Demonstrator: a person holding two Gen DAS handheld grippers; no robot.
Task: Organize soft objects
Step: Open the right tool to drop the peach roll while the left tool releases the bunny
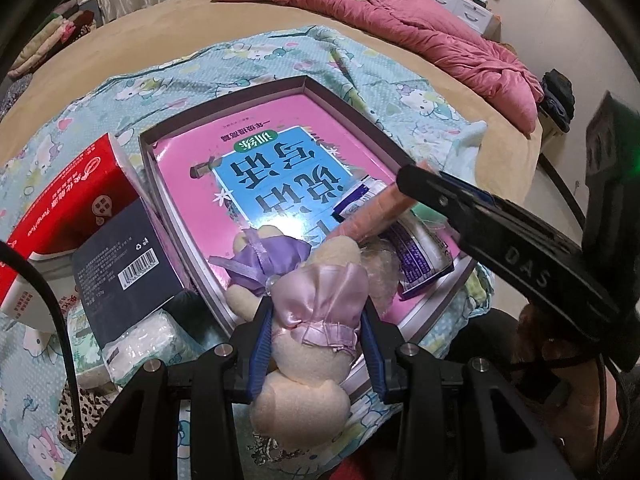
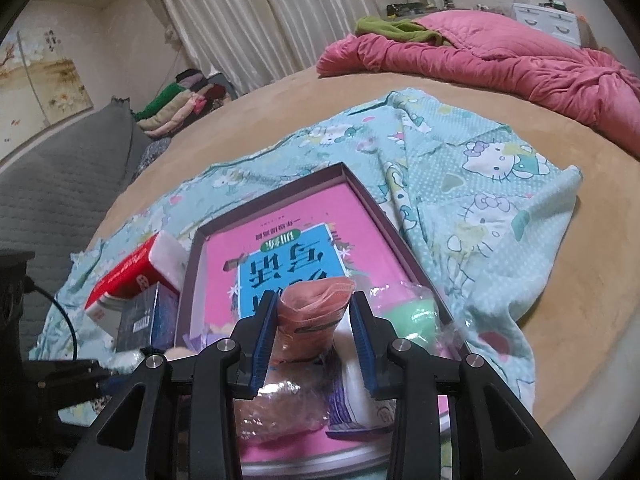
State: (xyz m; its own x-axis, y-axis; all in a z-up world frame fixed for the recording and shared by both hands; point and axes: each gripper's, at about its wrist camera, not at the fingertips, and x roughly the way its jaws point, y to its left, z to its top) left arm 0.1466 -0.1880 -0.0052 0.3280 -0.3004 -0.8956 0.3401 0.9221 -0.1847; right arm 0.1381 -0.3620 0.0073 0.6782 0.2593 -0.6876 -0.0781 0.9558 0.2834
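On the bed (image 2: 540, 300) lay a cartoon-print sheet (image 2: 480, 208) bearing a shallow box (image 1: 362, 120) with a pink book (image 1: 192, 168) inside. The left claw (image 1: 316, 322) gripped a cream plush bear (image 1: 316, 344) over the box's near edge; the right claw (image 2: 314, 330) clasped a salmon packet (image 2: 310, 316) above the box.

Left gripper (image 1: 316, 322): my tongs, matte black frame, blue ribbed pads, silver round screws along the linkage.
Right gripper (image 2: 314, 332): same black build, blue pads, silver screws; "DAS" embossed on its finger, seen from the left wrist.
Cable (image 1: 52, 304): black, looping beside my left gripper.
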